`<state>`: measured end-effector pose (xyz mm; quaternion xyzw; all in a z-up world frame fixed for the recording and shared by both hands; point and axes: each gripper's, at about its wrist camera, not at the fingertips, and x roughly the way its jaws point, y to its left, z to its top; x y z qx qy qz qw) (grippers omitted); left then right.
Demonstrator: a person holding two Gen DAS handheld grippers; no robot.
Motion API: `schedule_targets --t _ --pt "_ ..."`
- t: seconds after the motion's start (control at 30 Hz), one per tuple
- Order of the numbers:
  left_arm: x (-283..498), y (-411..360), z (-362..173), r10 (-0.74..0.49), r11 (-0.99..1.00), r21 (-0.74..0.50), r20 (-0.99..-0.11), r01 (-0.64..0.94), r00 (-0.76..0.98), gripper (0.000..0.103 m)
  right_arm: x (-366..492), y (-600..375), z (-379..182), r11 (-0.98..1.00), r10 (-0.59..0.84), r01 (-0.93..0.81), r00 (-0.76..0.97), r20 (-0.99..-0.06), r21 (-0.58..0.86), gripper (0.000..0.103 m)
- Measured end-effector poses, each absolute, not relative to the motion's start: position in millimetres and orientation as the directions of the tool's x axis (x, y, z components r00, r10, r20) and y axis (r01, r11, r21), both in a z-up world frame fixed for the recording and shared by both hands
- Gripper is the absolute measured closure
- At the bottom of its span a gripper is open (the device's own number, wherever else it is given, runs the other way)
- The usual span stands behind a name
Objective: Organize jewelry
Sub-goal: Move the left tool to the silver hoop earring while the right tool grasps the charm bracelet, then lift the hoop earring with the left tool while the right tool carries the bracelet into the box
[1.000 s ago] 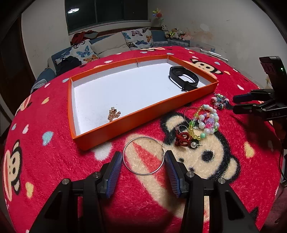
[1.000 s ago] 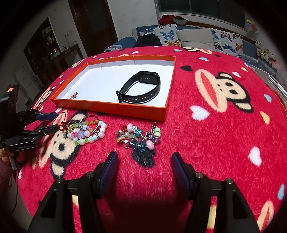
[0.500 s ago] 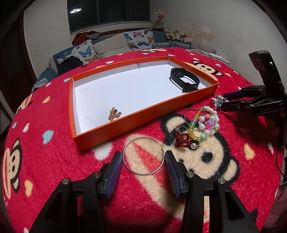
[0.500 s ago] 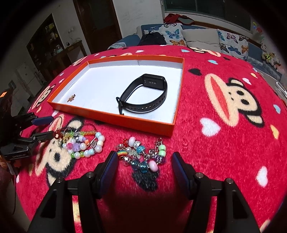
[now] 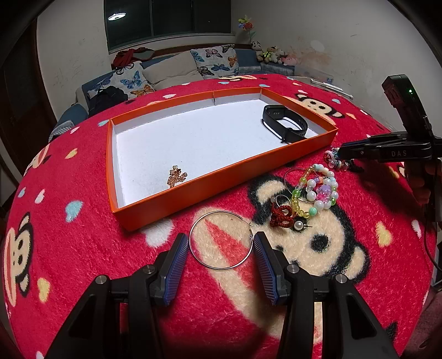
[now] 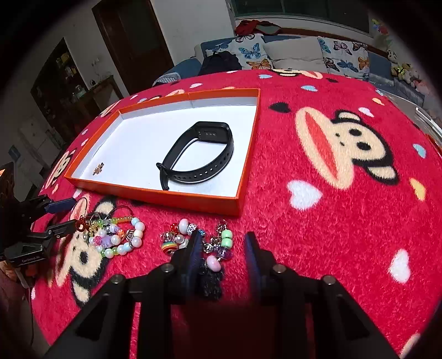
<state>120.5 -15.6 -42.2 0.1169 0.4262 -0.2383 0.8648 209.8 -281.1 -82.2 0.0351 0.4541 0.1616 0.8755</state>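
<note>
Flanking hoop earring [image 5: 221, 240], left gripper [image 5: 221, 256] agape; right gripper [image 6: 222, 256], only right-wrist view, parted astride charm bracelet [image 6: 199, 243].

Orange tray [image 6: 237, 203] wall stands just behind the charm bracelet [image 6: 212, 248].

A red fleece blanket [image 5: 83, 248] printed with cartoon monkey faces and small hearts covers the surface and fills most of both views. Behind it, in the upper middle of the left view, a sofa [image 5: 176, 69] holds butterfly-print pillows [image 5: 215, 59], a black bag [image 5: 106, 98] and a heap of red clothing [image 5: 129, 53]. A dark window [image 5: 165, 19] sits above the sofa, with a ceiling lamp [image 5: 116, 16] reflected in it. Stuffed toys [image 5: 272, 52] crowd the upper right. In the right view, a dark wooden door [image 6: 129, 38] stands at upper left, with a dim cabinet [image 6: 69, 88] left of it.
</note>
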Motion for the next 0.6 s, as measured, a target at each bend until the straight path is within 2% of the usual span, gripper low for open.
schedule_targets --t 0.03,0.1,0.17,0.4,0.6 --pt "120.3 -15.5 -42.4 -0.313 0.859 -0.002 -0.793 0.511 0.523 0.051 209.3 -280.6 -82.0 0.946 0.312 -0.252 0.533 -0.787 0.204 0.071" --pt "120.3 -15.5 -42.3 -0.313 0.86 -0.002 -0.792 0.511 0.524 0.051 205.2 -276.7 -81.4 0.947 0.3 -0.266 0.53 -0.793 0.181 0.082" --pt "120.0 -15.1 -42.2 -0.313 0.86 -0.002 -0.792 0.51 0.525 0.051 199.1 -273.2 -80.3 0.947 0.287 -0.28 0.531 -0.797 0.155 0.086" --pt "120.4 -14.9 -42.0 -0.314 0.861 -0.006 -0.792 0.508 0.523 0.051 194.1 -276.7 -77.2 0.949 0.275 -0.283 0.535 -0.799 0.137 0.086" --pt "121.5 -15.2 -41.6 -0.315 0.862 -0.008 -0.792 0.507 0.523 0.051 205.4 -279.2 -83.3 0.946 0.307 -0.257 0.518 -0.798 0.197 0.086"
